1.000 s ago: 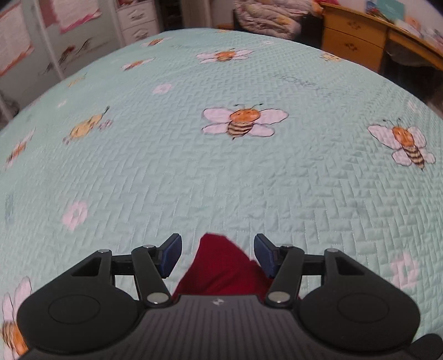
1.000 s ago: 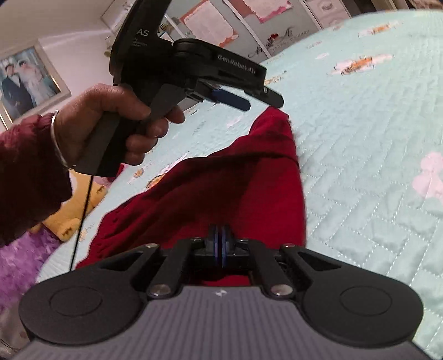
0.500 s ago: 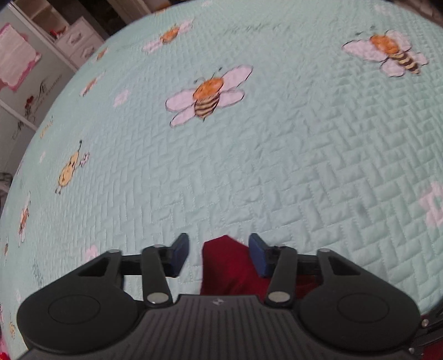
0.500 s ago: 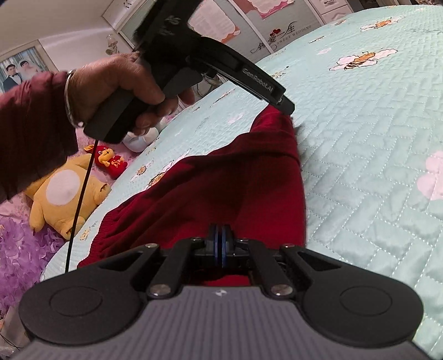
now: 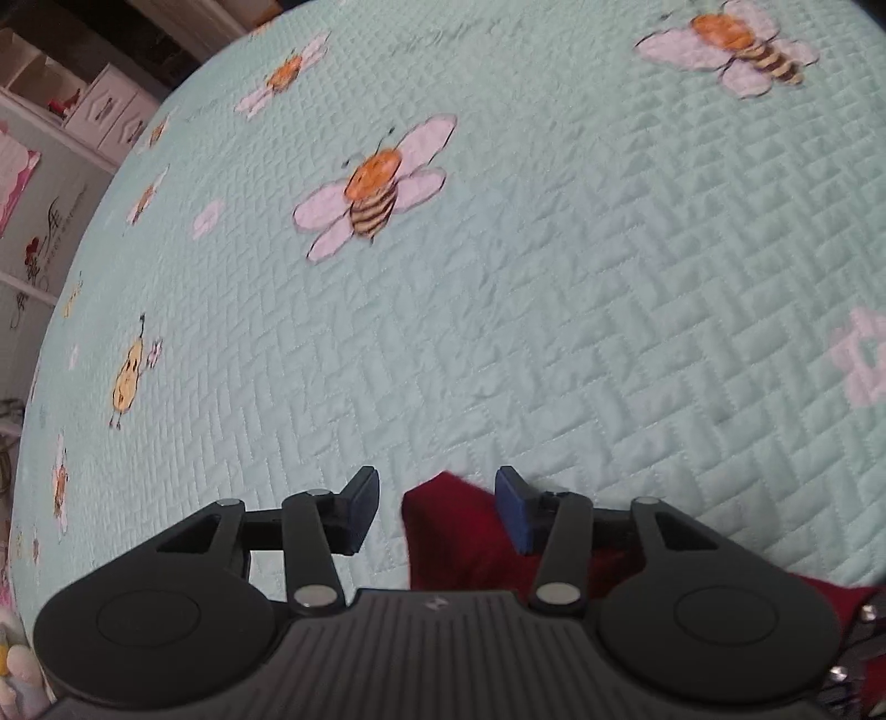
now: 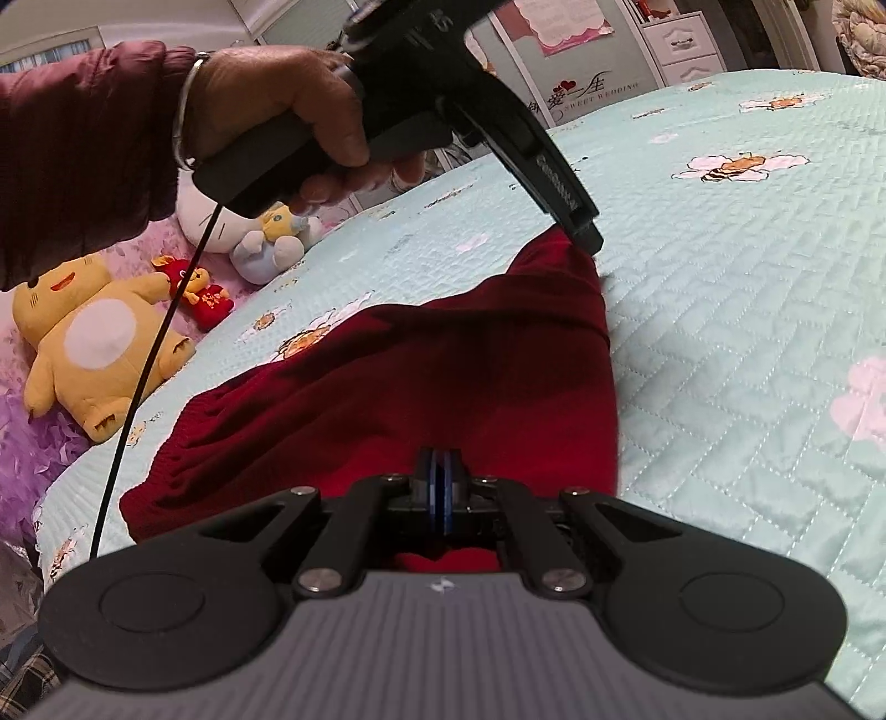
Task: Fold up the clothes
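A dark red knit garment (image 6: pixel 421 376) lies on the mint quilted bedspread (image 6: pixel 747 310), one end drawn up toward my right gripper (image 6: pixel 441 490). That gripper is shut, its blue pads pinched on the garment's near edge. A hand (image 6: pixel 288 105) in a maroon sleeve holds my left gripper (image 6: pixel 588 238), which points steeply down at the garment's far corner. In the left wrist view that red corner (image 5: pixel 448 531) sits between the fingers of the left gripper (image 5: pixel 437 498), close to the right pad (image 5: pixel 512 507) and apart from the left one. Its jaws are opening.
Plush toys lie past the bed's left edge: a yellow one (image 6: pixel 94 343), a small red one (image 6: pixel 205 296) and a white and blue pair (image 6: pixel 266 243). White drawers (image 6: pixel 684 41) stand at the back. The bee-print bedspread (image 5: pixel 554 277) stretches far ahead and to the right.
The left gripper rolled and tipped further down onto the garment's far corner. Its jaws narrowed around the red tip, then widened a little. The right gripper stayed shut in place.
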`<state>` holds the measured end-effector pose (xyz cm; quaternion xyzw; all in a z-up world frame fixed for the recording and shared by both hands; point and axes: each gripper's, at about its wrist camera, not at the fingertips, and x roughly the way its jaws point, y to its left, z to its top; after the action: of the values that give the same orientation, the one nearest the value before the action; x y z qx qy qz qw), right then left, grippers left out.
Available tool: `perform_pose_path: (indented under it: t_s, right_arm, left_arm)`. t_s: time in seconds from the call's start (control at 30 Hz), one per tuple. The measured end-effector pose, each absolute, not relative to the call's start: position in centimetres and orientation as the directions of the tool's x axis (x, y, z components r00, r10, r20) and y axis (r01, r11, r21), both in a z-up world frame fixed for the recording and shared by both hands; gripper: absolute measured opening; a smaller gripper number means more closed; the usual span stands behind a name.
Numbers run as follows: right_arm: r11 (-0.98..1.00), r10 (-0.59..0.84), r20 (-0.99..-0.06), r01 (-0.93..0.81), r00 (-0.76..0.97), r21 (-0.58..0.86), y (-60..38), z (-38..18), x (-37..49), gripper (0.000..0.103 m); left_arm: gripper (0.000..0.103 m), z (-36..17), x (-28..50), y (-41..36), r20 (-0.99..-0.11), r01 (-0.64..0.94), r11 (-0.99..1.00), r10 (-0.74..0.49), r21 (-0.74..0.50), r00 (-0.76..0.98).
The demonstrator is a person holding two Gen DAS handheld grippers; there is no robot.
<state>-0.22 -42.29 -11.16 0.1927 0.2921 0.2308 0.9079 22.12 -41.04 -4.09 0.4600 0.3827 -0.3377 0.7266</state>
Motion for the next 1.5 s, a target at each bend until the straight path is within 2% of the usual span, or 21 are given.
perform_pose_path:
  t_s: [0.13, 0.5, 0.6, 0.67, 0.7, 0.73, 0.8, 0.97, 1.1, 1.17, 1.2, 1.27, 1.4, 1.43, 1.5]
  right_arm:
    - [0.82, 0.531, -0.442, -0.307, 0.723, 0.483, -42.2, -11.3, -0.1, 0.001]
    - [0.814, 0.536, -0.439, -0.306, 0.721, 0.493, -42.3, -11.2, -0.3, 0.001]
    - [0.813, 0.538, -0.439, -0.304, 0.72, 0.497, -42.3, -11.2, -0.3, 0.001]
    - [0.811, 0.539, -0.438, -0.304, 0.719, 0.499, -42.3, -11.2, -0.3, 0.001]
    - [0.811, 0.54, -0.438, -0.304, 0.719, 0.501, -42.3, -11.2, -0.3, 0.001]
    - [0.81, 0.54, -0.438, -0.303, 0.719, 0.501, -42.3, -11.2, -0.3, 0.001]
    - [0.81, 0.54, -0.437, -0.303, 0.719, 0.502, -42.3, -11.2, -0.3, 0.001]
    - [0.81, 0.54, -0.437, -0.304, 0.72, 0.501, -42.4, -11.2, -0.3, 0.001]
    - [0.812, 0.538, -0.437, -0.304, 0.721, 0.498, -42.4, -11.2, -0.4, 0.001]
    - [0.815, 0.534, -0.438, -0.303, 0.723, 0.494, -42.4, -11.2, -0.4, 0.001]
    - [0.817, 0.532, -0.439, -0.303, 0.724, 0.492, -42.4, -11.2, -0.4, 0.001]
    - [0.816, 0.534, -0.44, -0.303, 0.722, 0.493, -42.4, -11.3, -0.4, 0.001]
    - [0.81, 0.541, -0.44, -0.302, 0.717, 0.504, -42.5, -11.3, -0.3, 0.001]
    - [0.808, 0.543, -0.439, -0.301, 0.716, 0.507, -42.5, -11.3, -0.3, 0.001]
    - [0.805, 0.545, -0.439, -0.3, 0.715, 0.512, -42.5, -11.3, -0.3, 0.001]
  left_arm:
    - [0.053, -4.8, 22.5, -40.9, -0.874, 0.842, 0.353, -0.116, 0.407, 0.471]
    - [0.051, -5.1, 24.8, -40.9, -0.916, 0.85, 0.433, -0.115, 0.301, 0.383]
    - [0.046, -5.4, 25.3, -40.8, -0.932, 0.855, 0.448, -0.113, 0.261, 0.344]
    - [0.036, -5.5, 25.4, -40.8, -0.936, 0.858, 0.45, -0.113, 0.25, 0.332]
    - [0.012, -5.5, 25.4, -40.9, -0.937, 0.857, 0.448, -0.107, 0.254, 0.334]
    - [0.007, -5.5, 25.4, -40.9, -0.936, 0.856, 0.446, -0.1, 0.261, 0.338]
    - [0.006, -5.5, 25.1, -41.0, -0.935, 0.858, 0.44, -0.098, 0.266, 0.34]
    - [0.005, -5.3, 23.0, -41.2, -0.897, 0.843, 0.397, -0.095, 0.363, 0.432]
    - [0.006, -5.5, 22.8, -41.1, -0.812, 0.765, 0.378, -0.058, 0.521, 0.581]
    - [0.006, -6.6, 25.5, -39.9, -0.783, 0.705, 0.43, 0.01, 0.565, 0.622]
    - [0.0, -6.8, 26.7, -39.5, -0.766, 0.673, 0.452, 0.036, 0.585, 0.641]
    - [0.0, -7.0, 28.9, -38.7, -0.72, 0.602, 0.486, 0.087, 0.634, 0.688]
    - [0.001, -4.5, 29.7, -37.6, -0.803, 0.646, 0.619, -0.041, 0.446, 0.594]
    - [0.006, -4.0, 29.5, -37.3, -0.828, 0.664, 0.651, -0.096, 0.367, 0.552]
    - [0.009, -2.9, 28.7, -37.0, -0.851, 0.693, 0.677, -0.19, 0.247, 0.489]
